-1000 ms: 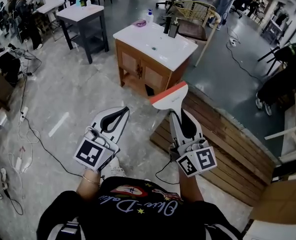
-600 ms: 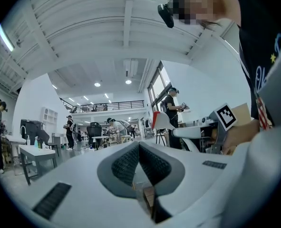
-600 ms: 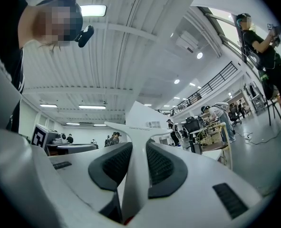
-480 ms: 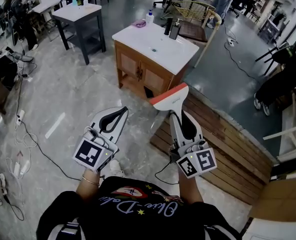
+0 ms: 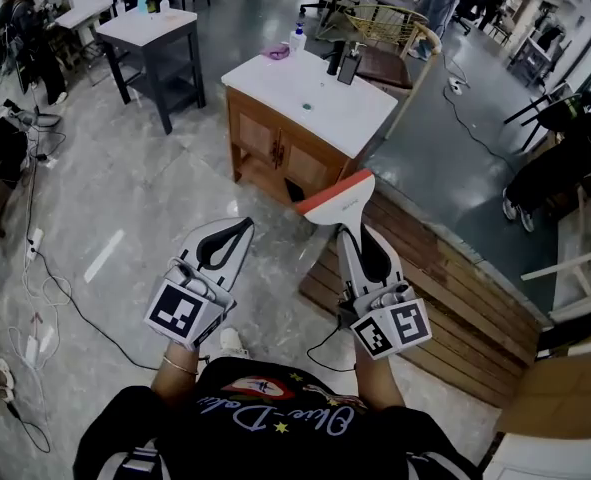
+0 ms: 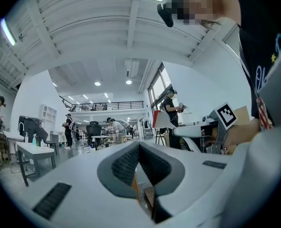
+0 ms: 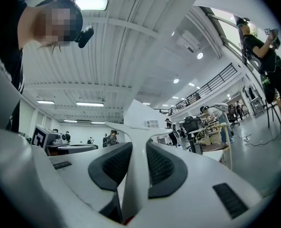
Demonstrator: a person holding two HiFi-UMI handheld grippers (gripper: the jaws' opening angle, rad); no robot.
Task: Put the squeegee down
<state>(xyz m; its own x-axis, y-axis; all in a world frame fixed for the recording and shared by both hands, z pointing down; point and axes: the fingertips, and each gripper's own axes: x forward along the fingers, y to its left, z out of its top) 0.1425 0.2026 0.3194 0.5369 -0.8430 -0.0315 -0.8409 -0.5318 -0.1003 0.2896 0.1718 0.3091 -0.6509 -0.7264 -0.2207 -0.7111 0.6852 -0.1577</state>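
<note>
No wording reads clearly; the pale script on the person's black shirt point(image 5: 275, 415) is illegible.

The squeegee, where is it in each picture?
Head view: the squeegee is in the middle, its orange-edged blade sticking out past the right hand-held gripper.
Left gripper view: the squeegee is small, just right of centre, with its orange edge showing.
Right gripper view: the squeegee is big and dead centre, pinched between the jaws.
Shared landmark: the right hand-held gripper that holds it shows in all three.
</note>
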